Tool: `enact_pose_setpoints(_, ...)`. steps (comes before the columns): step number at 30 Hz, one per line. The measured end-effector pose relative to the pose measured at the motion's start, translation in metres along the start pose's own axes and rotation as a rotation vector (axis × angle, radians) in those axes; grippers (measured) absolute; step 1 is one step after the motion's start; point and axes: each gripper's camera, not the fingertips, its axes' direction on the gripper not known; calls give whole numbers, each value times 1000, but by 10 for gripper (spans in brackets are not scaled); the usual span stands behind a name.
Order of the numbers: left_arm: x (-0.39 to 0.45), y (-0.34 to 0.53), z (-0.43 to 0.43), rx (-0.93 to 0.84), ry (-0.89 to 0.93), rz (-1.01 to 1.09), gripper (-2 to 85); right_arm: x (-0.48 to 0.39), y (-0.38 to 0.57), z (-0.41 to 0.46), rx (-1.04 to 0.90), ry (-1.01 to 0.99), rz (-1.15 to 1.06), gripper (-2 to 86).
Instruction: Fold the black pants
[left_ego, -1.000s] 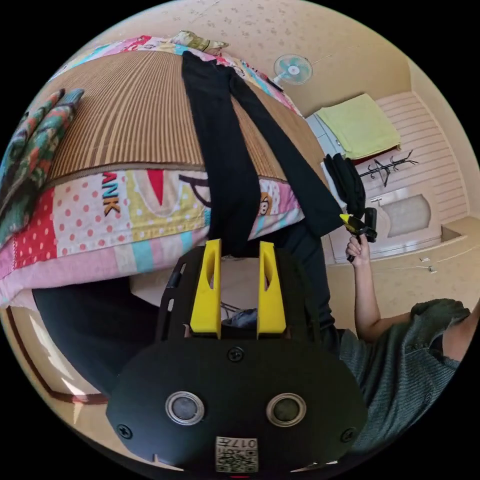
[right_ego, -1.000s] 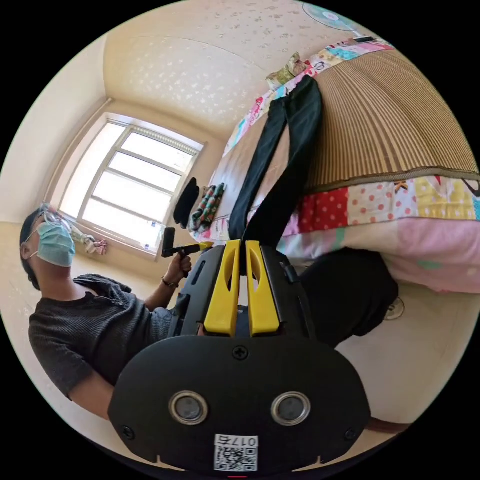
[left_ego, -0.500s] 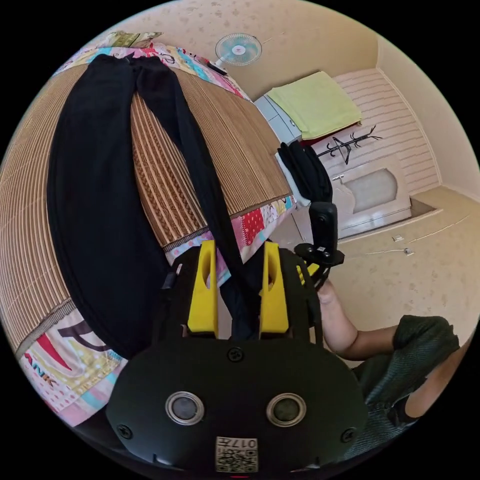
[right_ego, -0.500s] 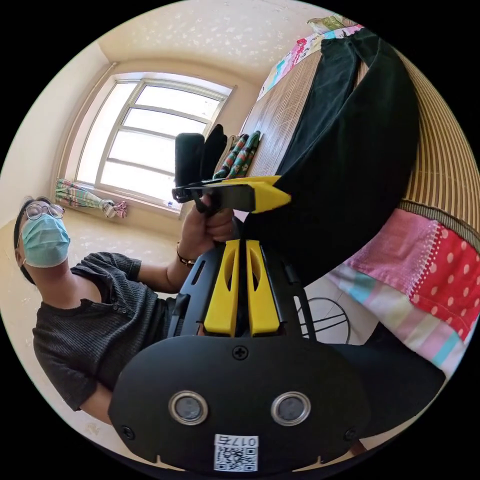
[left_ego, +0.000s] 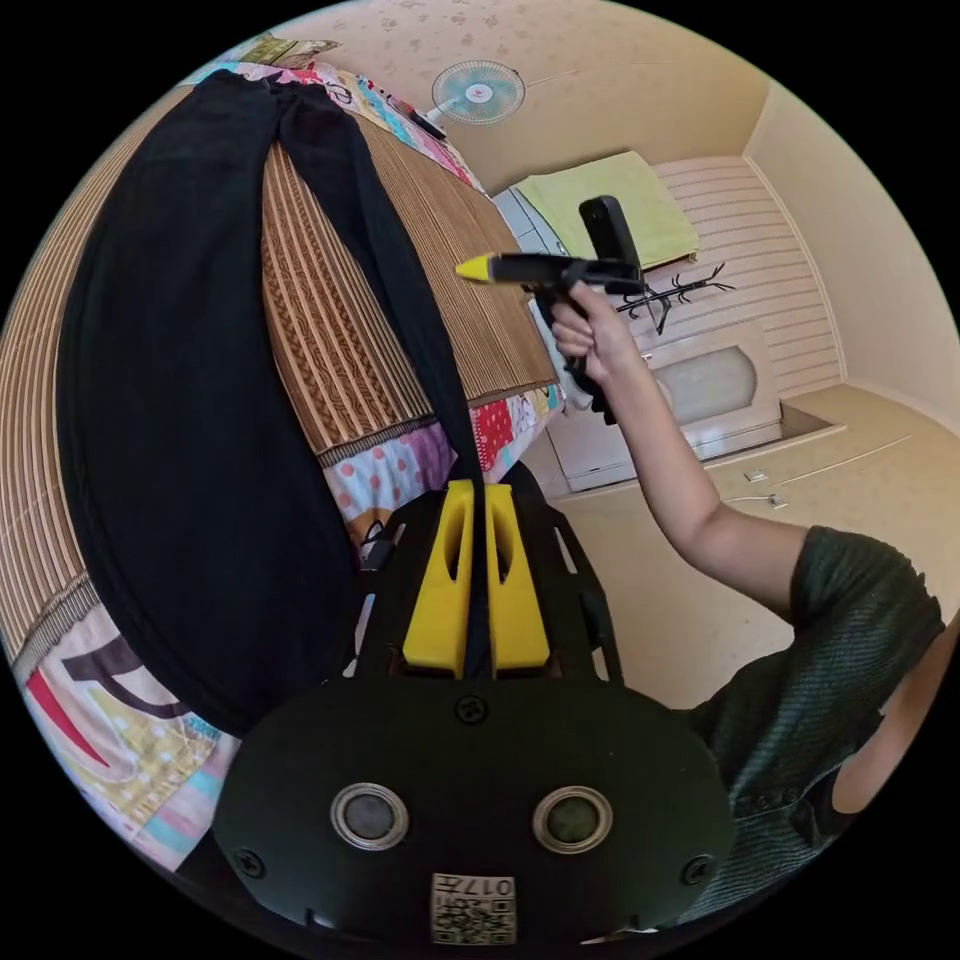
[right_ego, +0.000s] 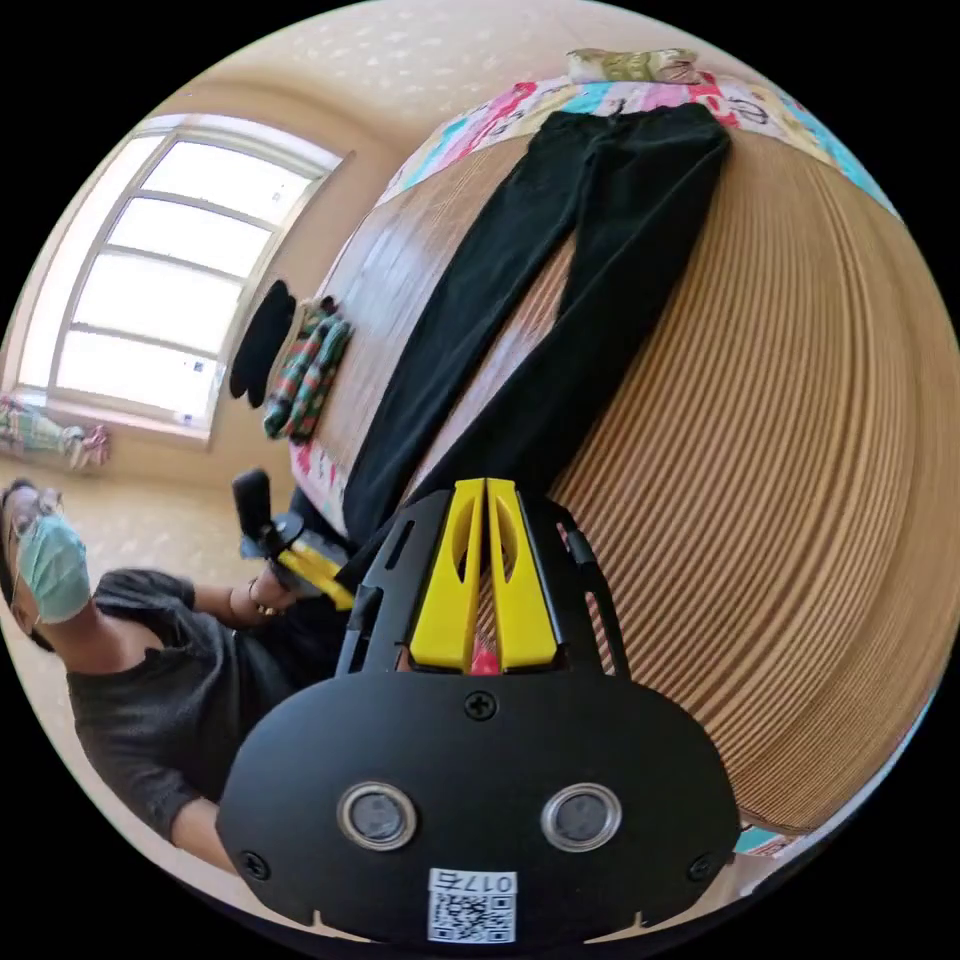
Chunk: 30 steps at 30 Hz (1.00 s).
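Across the bed's woven mat (right_ego: 800, 420) the black pants (right_ego: 560, 300) lie lengthwise, waistband toward the far edge by a small patterned pillow (right_ego: 630, 65) and both legs running down to the near edge. In the left gripper view the left tongs (left_ego: 476, 490) are pressed together, pinching the cuff end of one narrow leg of the pants (left_ego: 180, 400); that leg stretches taut from the mat, over the patchwork quilt (left_ego: 400, 470) at the bed's near edge, into the yellow jaws. The other leg spreads broad over the mat and hangs past the near edge. The right tongs (left_ego: 470, 268) show in that same view, held up over the bed's side edge in the person's hand (left_ego: 580, 335), yellow tip pointing toward the mat; they appear empty, and whether their jaws are spread or together cannot be told there.

In the right gripper view the right tongs (right_ego: 486, 487) have their yellow jaws pressed together with no cloth visibly between them, held above the mat at the hem of a leg. The left tongs (right_ego: 320, 572) appear beyond the bed's near corner, beside the cuff of the other leg. Folded patterned cloth (right_ego: 305, 375) and a dark garment (right_ego: 262, 338) lie along the bed's window-side edge. A fan (left_ego: 478, 90) stands against the wall past the bed's far corner.
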Motion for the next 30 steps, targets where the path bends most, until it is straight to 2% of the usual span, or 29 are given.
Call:
enact_pose_setpoints(2, -7, -2, -3, -11, 15, -3, -9, 33, -71, -10, 56, 197, 223, 44)
enact_pose_setpoints(4, -14, -5, -5, -29, 27, -11, -9, 49, -119, -10, 84, 244, 313, 72)
enact_pose_setpoints(8, -29, -10, -16, -38, 62, -16, -9, 64, -201, -13, 234, 233, 389, 119)
enact_pose_setpoints(12, -38, -14, -30, -44, 76, -13, -9, 73, -241, -6, 268, 307, 453, 119)
enact_pose_setpoints(15, -45, -13, -41, -29, 91, -24, -9, 60, -262, 0, 258, 335, 407, 69)
enact_pose_setpoints(18, -51, -12, -52, -16, 116, -36, -9, 0, -279, -4, 318, 566, 325, 33)
enact_pose_setpoints(20, -51, -10, -62, 6, 119, -28, -9, -69, -299, 9, 334, 765, 163, 24)
enact_pose_setpoints(23, -48, -7, -85, 56, 146, -20, -10, -151, -322, 34, 363, 938, -10, 18)
enact_pose_setpoints(27, -47, 6, -125, 109, 153, -37, -10, -223, -346, 55, 413, 884, -146, 16)
enact_pose_setpoints(30, -54, 19, -156, 131, 127, -60, -10, -257, -365, 68, 422, 718, -197, 16)
